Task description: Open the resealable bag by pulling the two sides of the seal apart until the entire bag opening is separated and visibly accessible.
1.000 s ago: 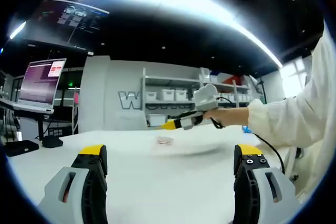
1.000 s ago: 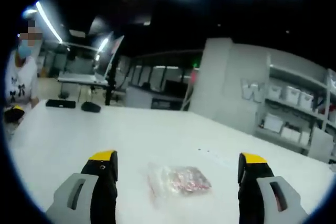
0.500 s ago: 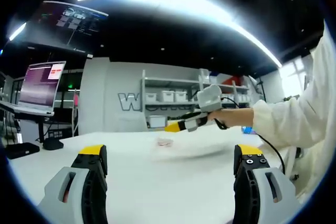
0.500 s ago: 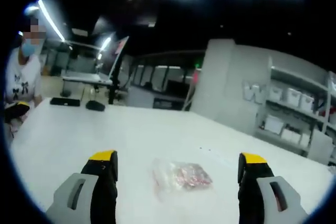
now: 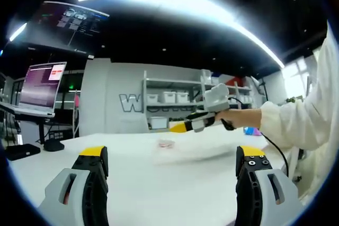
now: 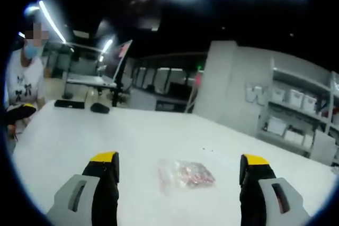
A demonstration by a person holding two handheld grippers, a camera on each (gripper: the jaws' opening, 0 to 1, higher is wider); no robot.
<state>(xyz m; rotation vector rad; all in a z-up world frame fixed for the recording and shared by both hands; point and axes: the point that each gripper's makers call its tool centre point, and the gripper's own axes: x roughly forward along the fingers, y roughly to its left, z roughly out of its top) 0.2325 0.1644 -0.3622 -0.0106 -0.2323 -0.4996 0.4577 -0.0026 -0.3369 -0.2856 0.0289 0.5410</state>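
On white table (image 6: 79, 136): one sealed bag (image 6: 186, 174) | left tongs (image 5: 168, 169) agape | right tongs (image 6: 179, 174) agape

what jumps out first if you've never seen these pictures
A small clear resealable bag with reddish contents lies flat on the white table, framed between the right gripper's open yellow-tipped jaws. In the left gripper view, that right gripper hangs above the table, held in a white-sleeved hand.

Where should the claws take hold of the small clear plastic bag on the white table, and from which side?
The small clear plastic bag lies flat, its pinkish contents bunched toward the right. Probably grip the emptier left edge, where a reddish seal line seems to run, coming low from the right claw side.
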